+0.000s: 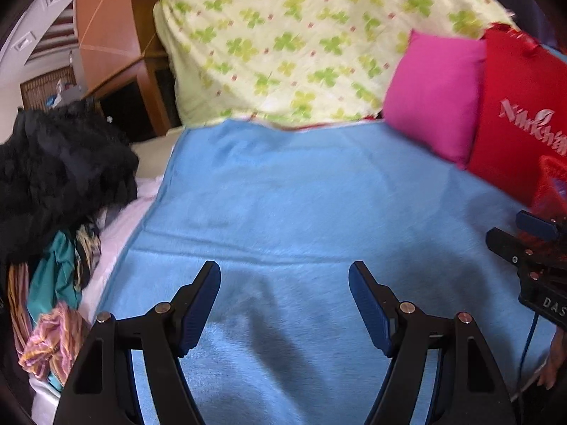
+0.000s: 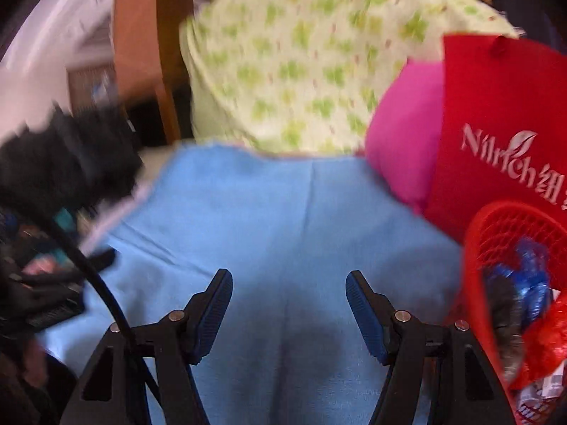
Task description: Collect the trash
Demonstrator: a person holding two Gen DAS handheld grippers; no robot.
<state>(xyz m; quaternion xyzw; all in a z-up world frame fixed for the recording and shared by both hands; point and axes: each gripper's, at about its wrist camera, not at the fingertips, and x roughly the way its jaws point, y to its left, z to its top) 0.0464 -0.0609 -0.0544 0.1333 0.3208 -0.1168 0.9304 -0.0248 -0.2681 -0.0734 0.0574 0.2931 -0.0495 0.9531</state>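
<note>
Left claw (image 1: pixel 284 276): jaws stand well apart, nothing between the pads, nothing touched; it hangs over a blue blanket (image 1: pixel 301 194) spread on the bed. Right claw (image 2: pixel 288 285): jaws likewise well apart and empty, over the same blanket; this view is motion-blurred. The right claw also shows at the right edge of the left wrist view, near the basket. Trash: one red mesh basket (image 2: pixel 475 244) sits at the blanket's right edge, just in front of the red bag; it holds crumpled blue plastic (image 2: pixel 531 276), red wrapping (image 2: pixel 547 333) and a grey item that is too blurred to identify. No loose trash is seen on the blanket. Count of other items: one green-patterned quilt (image 1: pixel 301 35) heaped at the far end; one pink pillow (image 1: pixel 432 95) touching one red bag (image 1: pixel 521 106) with white lettering; one black fluffy garment (image 1: pixel 60 173) on a pile of mixed clothes (image 1: pixel 56 301) at the left; one wooden headboard (image 1: pixel 106 28) behind.
</note>
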